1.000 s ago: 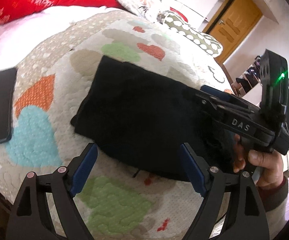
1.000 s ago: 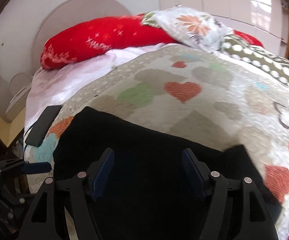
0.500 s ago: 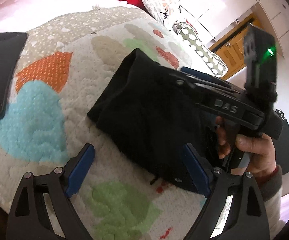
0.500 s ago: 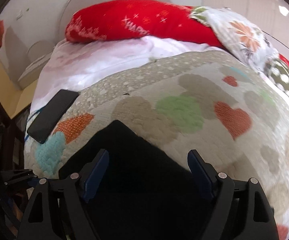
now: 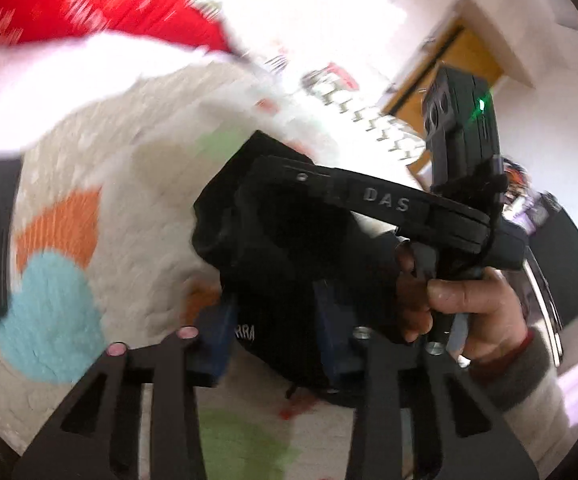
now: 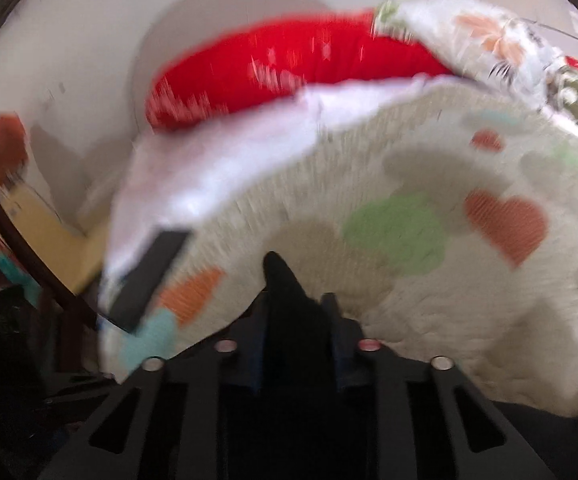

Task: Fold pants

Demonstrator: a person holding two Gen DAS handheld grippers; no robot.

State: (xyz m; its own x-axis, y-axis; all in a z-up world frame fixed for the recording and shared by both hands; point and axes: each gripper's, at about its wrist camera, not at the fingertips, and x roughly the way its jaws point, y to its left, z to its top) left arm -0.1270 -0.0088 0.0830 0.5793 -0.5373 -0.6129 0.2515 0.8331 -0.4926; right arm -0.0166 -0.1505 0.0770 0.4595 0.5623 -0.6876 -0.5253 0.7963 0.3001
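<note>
Heart-patterned quilt (image 6: 429, 300) on bed; both tools (image 5: 273, 332) (image 6: 295, 332) grip black pants (image 5: 289, 248).

The black pants (image 5: 289, 256) are bunched into a thick, seemingly folded bundle, lifted partly off the bedspread.

One bundled pair of black fabric pants (image 5: 289, 248), two black two-finger grippers (image 5: 273, 332) (image 6: 295, 344), one long red pillow (image 6: 289, 68), one flat black phone (image 6: 149, 276), one heart-patterned quilt (image 6: 429, 288)
</note>
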